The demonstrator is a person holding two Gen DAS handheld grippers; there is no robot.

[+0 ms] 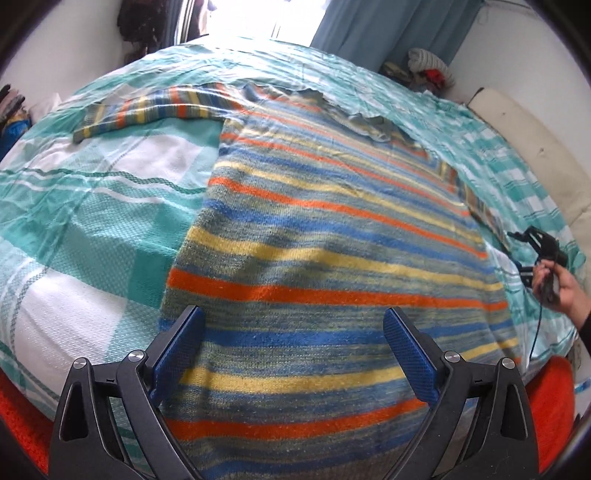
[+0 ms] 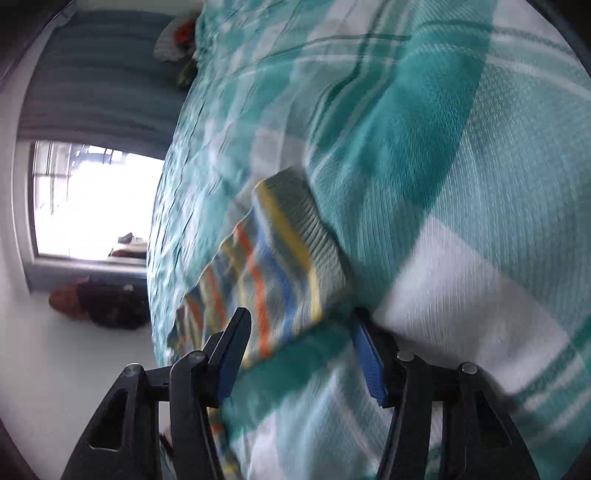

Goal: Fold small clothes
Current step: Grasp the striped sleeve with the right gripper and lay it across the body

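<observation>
The left hand-held gripper [image 1: 293, 345] is held wide open above the lower part of a knitted sweater with blue, orange, yellow and grey-green stripes [image 1: 325, 236]; nothing is seen between its two blue-padded fingers [image 1: 177, 350]. The sweater is spread flat on a bed covered with a teal and white checked bedspread [image 1: 92, 206]. One long striped sleeve [image 1: 155, 110] is stretched out to the left side, and the wavy neckline is seen at the far end.

In the left wrist view, the right hand-held gripper [image 1: 533, 245] is seen at the far right edge of the sweater, held by the person's hand [image 1: 565, 291]. In the right wrist view, which is blurred, the right hand-held gripper [image 2: 299, 332] is open, and the ribbed cuff end of the other striped sleeve [image 2: 280, 258] lies between and just in front of its fingers. Whether the fingers touch the cloth cannot be told.

Behind the bed, a blue-grey curtain [image 1: 388, 26] and a bright window [image 2: 92, 199] are seen. A small pile of clothes [image 1: 428, 70] lies near the white wall.
</observation>
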